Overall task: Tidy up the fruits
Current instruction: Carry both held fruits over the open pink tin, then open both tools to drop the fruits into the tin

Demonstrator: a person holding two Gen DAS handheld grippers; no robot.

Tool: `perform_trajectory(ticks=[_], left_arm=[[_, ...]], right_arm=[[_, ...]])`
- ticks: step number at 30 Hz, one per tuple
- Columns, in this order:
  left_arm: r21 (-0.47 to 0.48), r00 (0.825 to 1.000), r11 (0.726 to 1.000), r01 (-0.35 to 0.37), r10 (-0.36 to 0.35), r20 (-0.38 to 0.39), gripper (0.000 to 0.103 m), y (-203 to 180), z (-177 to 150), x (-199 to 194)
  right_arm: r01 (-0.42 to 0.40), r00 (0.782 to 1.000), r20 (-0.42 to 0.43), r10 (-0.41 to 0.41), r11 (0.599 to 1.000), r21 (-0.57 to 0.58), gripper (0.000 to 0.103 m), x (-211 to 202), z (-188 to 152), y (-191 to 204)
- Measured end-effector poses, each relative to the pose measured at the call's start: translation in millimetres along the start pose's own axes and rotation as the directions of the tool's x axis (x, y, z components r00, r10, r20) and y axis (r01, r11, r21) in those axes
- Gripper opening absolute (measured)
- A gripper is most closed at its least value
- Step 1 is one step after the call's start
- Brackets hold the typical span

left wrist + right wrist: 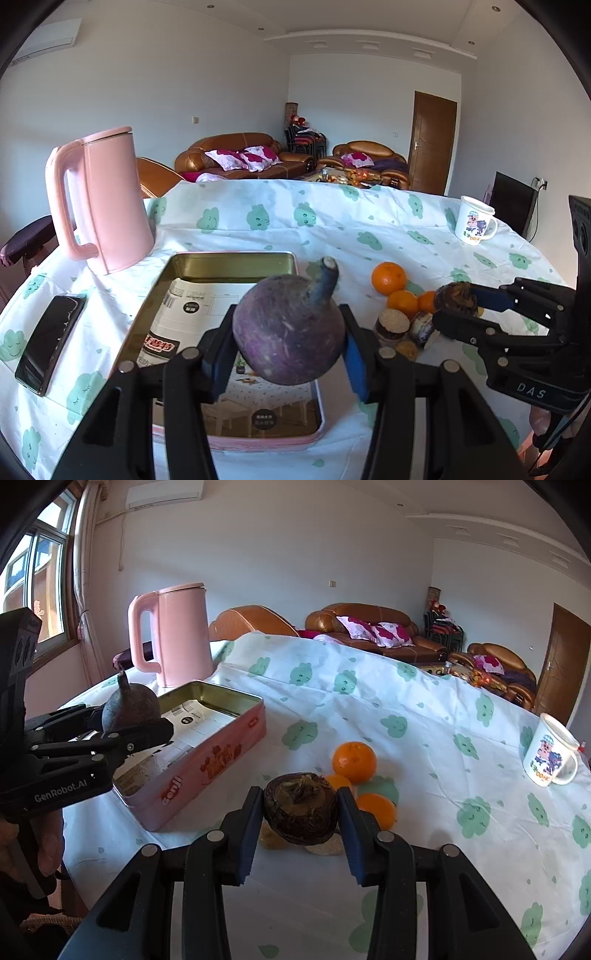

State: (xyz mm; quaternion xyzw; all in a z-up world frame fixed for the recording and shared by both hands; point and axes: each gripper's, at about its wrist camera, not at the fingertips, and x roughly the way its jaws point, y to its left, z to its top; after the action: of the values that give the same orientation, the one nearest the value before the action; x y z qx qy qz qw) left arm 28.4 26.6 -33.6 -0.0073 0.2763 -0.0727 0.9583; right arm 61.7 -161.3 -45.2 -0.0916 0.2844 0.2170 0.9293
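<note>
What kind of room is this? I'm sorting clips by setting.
Most likely a home living room: brown leather sofas with floral cushions, a wall air conditioner, and a clothed table carrying a pink kettle.

We see a round purple turnip (290,332), dusty-skinned with a stubby stalk pointing up, held off the bench above the open pink tin (207,771), whose gold inside carries printed leaflets. A dark brown, ringed taro-like root (301,812) with a fibrous top is held just above the bench. Beyond it three oranges (354,761) lie close together on the cloud-print cloth. Beside them in the left wrist view lie more brown root pieces (392,325), one with a pale cut face, all touching or nearly so.
</note>
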Motion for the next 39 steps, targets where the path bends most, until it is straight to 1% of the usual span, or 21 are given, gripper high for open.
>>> perform_trajectory(ticks=[7,14,19,26,33,39], left_arm=[[-0.014,0.999,0.999,-0.047,0.047,-0.005,0.052,20.0,7.9,5.2],[-0.027,0.996,0.996,-0.083,0.083,-0.018,0.052,39.0,12.6,15.8],[-0.043,0.995,0.994,-0.096,0.094,-0.034,0.052,51.6,15.0,26.0],[-0.061,0.993,0.993,-0.106,0.102,-0.065,0.052,67.3,14.2,41.2],[-0.068,0.99,0.991,-0.118,0.113,-0.08,0.052,81.5,11.8,47.8],[-0.061,0.989,0.99,-0.128,0.122,-0.086,0.052,86.5,7.0,52.5]], right_arm=[[-0.061,0.998,0.007,0.061,0.997,-0.056,0.042,21.9,29.5,23.5],[-0.117,0.993,0.001,0.117,0.992,-0.051,0.042,41.7,52.1,33.8],[-0.135,0.991,0.004,0.136,0.989,-0.052,0.042,53.5,63.7,43.9],[-0.161,0.987,-0.018,0.16,0.985,-0.058,0.042,73.7,66.9,61.0],[-0.182,0.983,-0.049,0.179,0.982,-0.054,0.042,91.8,58.6,73.8],[-0.19,0.979,-0.08,0.185,0.98,-0.057,0.042,102.6,52.4,80.4]])
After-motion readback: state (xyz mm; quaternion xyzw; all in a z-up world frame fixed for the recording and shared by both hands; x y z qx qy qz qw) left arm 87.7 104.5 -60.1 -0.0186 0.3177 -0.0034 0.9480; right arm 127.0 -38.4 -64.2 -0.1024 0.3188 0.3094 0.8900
